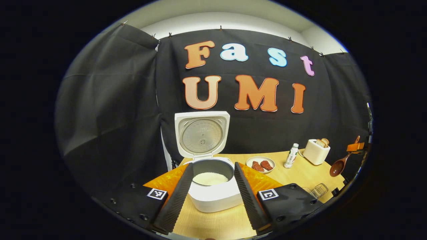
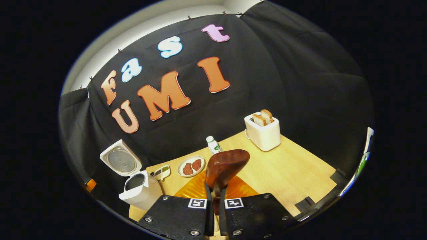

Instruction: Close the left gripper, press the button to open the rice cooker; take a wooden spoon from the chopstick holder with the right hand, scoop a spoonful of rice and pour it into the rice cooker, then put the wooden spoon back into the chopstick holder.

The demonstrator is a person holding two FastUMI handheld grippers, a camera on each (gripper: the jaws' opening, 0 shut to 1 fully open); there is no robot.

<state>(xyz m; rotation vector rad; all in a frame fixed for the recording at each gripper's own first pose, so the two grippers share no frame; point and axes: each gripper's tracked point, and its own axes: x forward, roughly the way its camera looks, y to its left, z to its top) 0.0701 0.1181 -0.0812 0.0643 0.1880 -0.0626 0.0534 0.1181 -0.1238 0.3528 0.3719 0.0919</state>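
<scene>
A: Where is the wooden spoon (image 2: 224, 165)?
B: Clamped in the right gripper (image 2: 215, 200), bowl pointing forward.
A: And the rice cooker (image 1: 213, 180)?
B: Far left of it, lid up (left gripper (image 1: 213, 190) wide, empty).

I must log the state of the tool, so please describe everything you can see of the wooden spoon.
The wooden spoon is dark reddish-brown, glossy wood with a rounded bowl. The right hand-held gripper is shut on its handle, both fingers pressing it, so the bowl stands up ahead of the fingers, its back toward the camera. In the left gripper view the wooden spoon hangs in the air above the table's right edge, bowl lowest, touching nothing else. Whether it carries rice cannot be told.
</scene>
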